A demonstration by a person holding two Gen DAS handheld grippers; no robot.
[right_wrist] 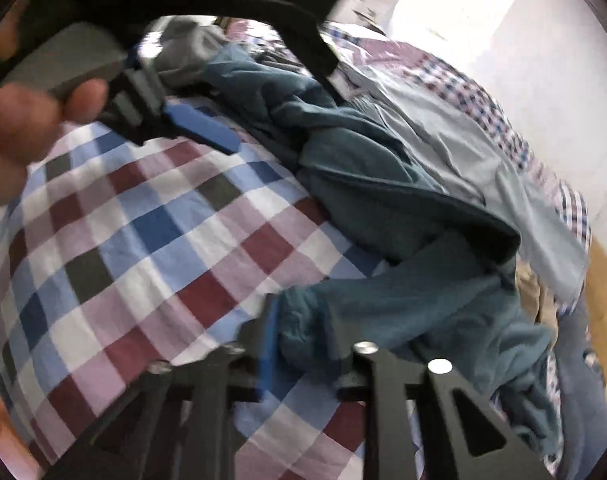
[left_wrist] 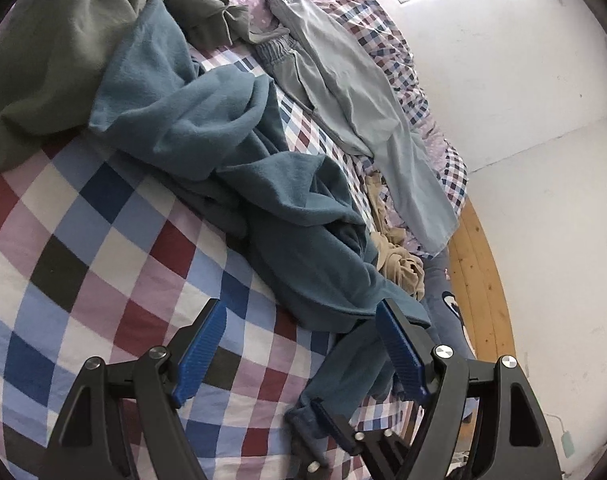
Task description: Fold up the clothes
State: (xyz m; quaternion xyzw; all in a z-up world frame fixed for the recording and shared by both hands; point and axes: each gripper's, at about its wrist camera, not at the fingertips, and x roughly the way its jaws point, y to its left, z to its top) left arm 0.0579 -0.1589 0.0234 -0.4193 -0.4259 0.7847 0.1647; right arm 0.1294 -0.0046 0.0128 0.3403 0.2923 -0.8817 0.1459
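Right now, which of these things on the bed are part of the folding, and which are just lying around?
In the job:
- teal fleece garment, one end clamped in the right gripper
- left gripper, open beside it

Lying about (maybe later turns):
- olive garment
- pale grey trousers
- beige cloth
- checked bedsheet, only the work surface

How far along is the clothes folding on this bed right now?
Nothing looks folded yet. The right gripper is shut on the teal garment; the left gripper hangs open beside it. The grey-green top, pale blue trousers and beige item lie crumpled.
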